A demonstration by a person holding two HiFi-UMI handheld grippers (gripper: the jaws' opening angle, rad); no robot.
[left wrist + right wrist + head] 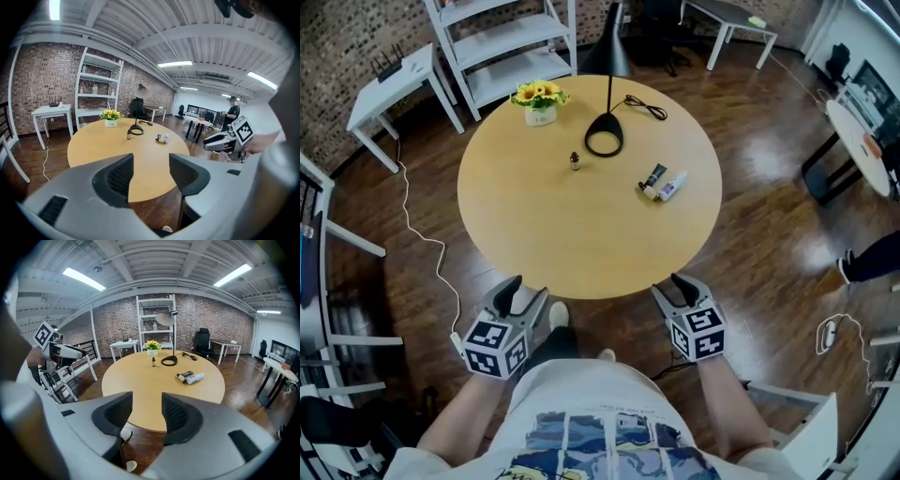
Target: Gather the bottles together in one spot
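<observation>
On the round wooden table [581,246] a small brown dropper bottle [575,160] stands upright near the middle. To its right, a dark tube-like bottle [653,177] and a white bottle with a purple label [673,186] lie side by side, touching. My left gripper [525,292] and right gripper [673,289] hover just off the table's near edge, both open with nothing between the jaws. The left gripper view shows the left gripper [150,171], the brown bottle [128,135] and the lying pair [162,138] far ahead. In the right gripper view they lie beyond the right gripper [147,411]: brown bottle [153,362], white bottle [196,378].
A black lamp with a ring base [604,141] and trailing cord stands behind the brown bottle. A vase of yellow flowers [540,100] sits at the table's far edge. White shelves [502,42] and a small white side table [394,80] stand beyond, on dark wood floor.
</observation>
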